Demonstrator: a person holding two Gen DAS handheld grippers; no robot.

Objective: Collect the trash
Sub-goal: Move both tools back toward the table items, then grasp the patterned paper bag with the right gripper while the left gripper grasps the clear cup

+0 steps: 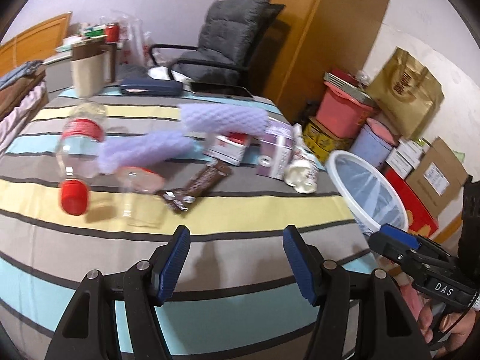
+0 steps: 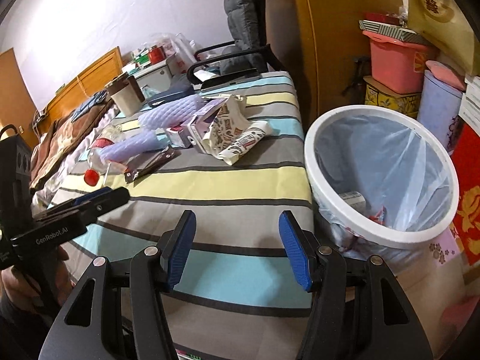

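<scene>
I see a white trash bin [image 2: 381, 180] with a thin clear bag inside it. It stands just beside the bed [image 2: 240, 180], at the bed's right edge. Down at the bottom of the bag lie a few small bits, one pale with a label and one red. I cannot tell what they are.

My left claw [image 1: 237, 258] is spread wide and holds nothing. My right claw [image 2: 237, 246] is spread wide too, also holding nothing. It hangs over the near edge of the bed, with the bin just to its right.

The trash lies on the striped bed cover, well ahead of both claws. There is a clear bottle [image 1: 81, 147] with a red label and a red cap [image 1: 74, 198] on the left. Next to it are two purple foam sleeves [image 1: 225, 117], a brown wrapper [image 1: 198, 186], a small box with red on it [image 1: 229, 148], a purple box [image 1: 276, 153] and a crumpled white paper bag with drawings [image 2: 237, 138]. The paper bag is the piece nearest the bin.
</scene>
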